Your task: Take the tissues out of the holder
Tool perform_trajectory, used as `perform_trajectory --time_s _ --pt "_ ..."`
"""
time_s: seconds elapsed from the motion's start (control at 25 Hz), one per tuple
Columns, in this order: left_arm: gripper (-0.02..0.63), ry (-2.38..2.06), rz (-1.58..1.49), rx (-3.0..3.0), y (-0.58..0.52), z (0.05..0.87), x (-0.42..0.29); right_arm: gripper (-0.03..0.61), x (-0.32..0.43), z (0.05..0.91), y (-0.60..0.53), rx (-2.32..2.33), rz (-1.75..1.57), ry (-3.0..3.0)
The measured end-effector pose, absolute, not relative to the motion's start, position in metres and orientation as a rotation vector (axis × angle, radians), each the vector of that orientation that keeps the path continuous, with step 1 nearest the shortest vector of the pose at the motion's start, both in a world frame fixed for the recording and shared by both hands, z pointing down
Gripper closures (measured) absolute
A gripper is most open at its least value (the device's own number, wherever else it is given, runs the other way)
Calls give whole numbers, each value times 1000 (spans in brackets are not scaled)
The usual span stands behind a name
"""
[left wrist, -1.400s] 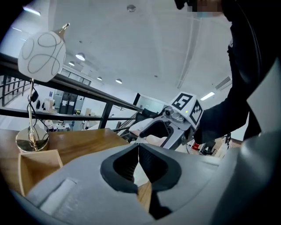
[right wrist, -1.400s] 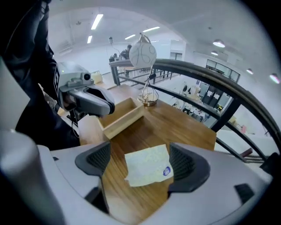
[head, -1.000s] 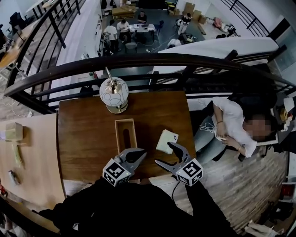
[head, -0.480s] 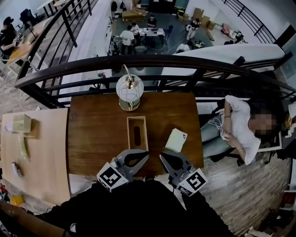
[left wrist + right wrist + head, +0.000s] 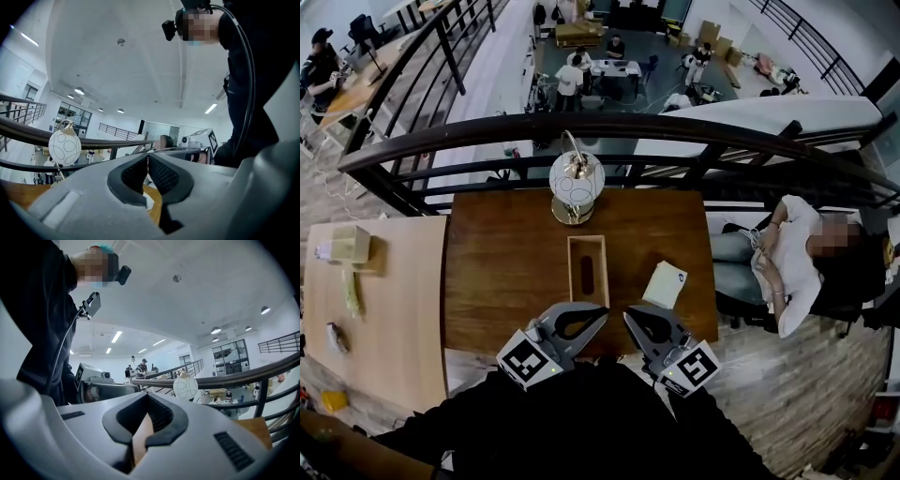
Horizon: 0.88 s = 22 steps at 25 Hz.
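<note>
The wooden tissue holder (image 5: 587, 270) lies in the middle of the dark wooden table (image 5: 502, 272), its top slot dark. A flat white tissue pack (image 5: 664, 284) rests on the table to the holder's right, outside it. My left gripper (image 5: 600, 310) hovers at the table's near edge just below the holder, its jaws together and empty (image 5: 147, 155). My right gripper (image 5: 629, 316) sits beside it, below and left of the tissue pack, jaws shut on nothing (image 5: 148, 397); only table wood shows through the gap behind the tips.
A round white lamp (image 5: 576, 181) on a brass base stands at the table's far edge, against a dark curved railing (image 5: 609, 127). A lighter side table (image 5: 375, 319) with small items adjoins on the left. A seated person (image 5: 792, 262) is to the right.
The right gripper's jaws have gone from open to shut, and it has drawn back from the tissue pack toward the near edge. The left gripper has stayed shut in about the same place.
</note>
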<state>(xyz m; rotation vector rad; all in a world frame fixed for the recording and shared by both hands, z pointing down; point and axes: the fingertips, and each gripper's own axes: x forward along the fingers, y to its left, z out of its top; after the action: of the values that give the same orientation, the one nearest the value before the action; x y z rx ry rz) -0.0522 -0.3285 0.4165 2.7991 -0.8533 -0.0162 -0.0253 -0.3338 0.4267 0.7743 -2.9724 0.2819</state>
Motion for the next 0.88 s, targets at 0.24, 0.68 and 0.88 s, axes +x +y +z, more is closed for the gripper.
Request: perform_trajectory --time_s 0.24,0.68,0.88 --pt "604 -845 -9 2803 -331 417 -53 574 -28 426 -336 772 278 -2966" --pt "604 -830 -5 2803 -336 418 -49 574 -24 429 -340 771 265 -2950" --pt "604 -821 -3 2812 -338 417 -46 574 -22 431 -341 771 264 -2939"
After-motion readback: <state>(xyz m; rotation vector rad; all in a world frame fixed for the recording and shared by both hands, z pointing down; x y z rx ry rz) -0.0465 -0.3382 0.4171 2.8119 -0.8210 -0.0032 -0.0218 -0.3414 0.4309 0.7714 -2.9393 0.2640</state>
